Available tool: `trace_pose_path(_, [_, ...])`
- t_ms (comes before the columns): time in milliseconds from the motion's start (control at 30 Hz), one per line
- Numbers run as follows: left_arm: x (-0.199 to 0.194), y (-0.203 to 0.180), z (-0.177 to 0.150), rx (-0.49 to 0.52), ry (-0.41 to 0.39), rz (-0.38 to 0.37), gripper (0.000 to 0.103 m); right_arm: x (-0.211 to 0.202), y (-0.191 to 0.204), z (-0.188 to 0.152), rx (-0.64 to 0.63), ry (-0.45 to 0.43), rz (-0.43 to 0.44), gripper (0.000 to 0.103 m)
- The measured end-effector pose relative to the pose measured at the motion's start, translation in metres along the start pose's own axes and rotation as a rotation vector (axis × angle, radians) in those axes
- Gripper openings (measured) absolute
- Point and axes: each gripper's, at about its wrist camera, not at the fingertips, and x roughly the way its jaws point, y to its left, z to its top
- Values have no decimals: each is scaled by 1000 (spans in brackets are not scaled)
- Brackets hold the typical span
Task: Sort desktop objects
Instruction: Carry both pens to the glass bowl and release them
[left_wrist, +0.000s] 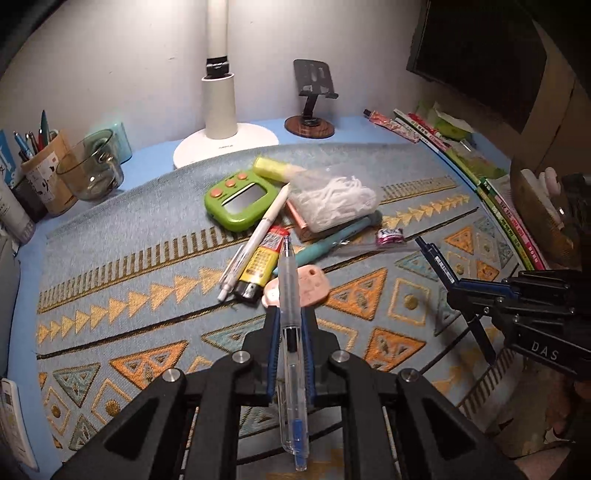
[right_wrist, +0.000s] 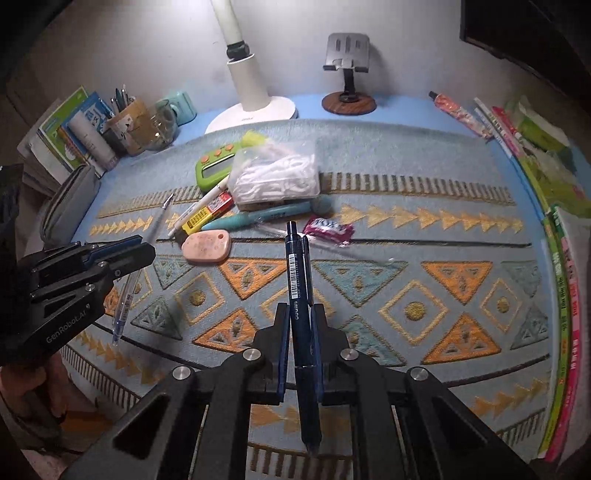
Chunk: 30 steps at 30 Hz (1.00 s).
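In the left wrist view my left gripper is shut on a clear pen with a blue tip, held lengthwise above the patterned mat. In the right wrist view my right gripper is shut on a dark blue pen, also off the mat. Ahead lies a pile: a green timer, a bag of white picks, a white pen, a yellow lighter, a pink tag, a teal pen and a purple sweet.
A white lamp and a phone stand stand at the back wall. A glass mug and a pen cup sit back left, beside a grey pencil case. Books line the right edge.
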Motion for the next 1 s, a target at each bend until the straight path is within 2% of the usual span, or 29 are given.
trace_pose_path(167, [-25, -56, 36, 36, -73, -61, 9, -78, -45, 10, 42, -138, -5, 12])
trace_pose_path(333, [-45, -115, 73, 88, -153, -117, 9, -112, -81, 15, 78, -211, -16, 12])
trace_pose_path(433, [-52, -150, 89, 113, -173, -157, 9, -132, -106, 13, 128, -248, -9, 12])
trace_pose_path(567, [-60, -196, 106, 153, -197, -213, 9, -166, -146, 4, 193, -303, -43, 12])
trace_pose_path(733, [-58, -256, 125, 230, -213, -283, 9, -190, -205, -16, 321, -333, -120, 12])
trace_pose_path(1000, [-35, -352, 128, 337, -184, -381, 9, -198, -293, -58, 531, -303, -200, 12])
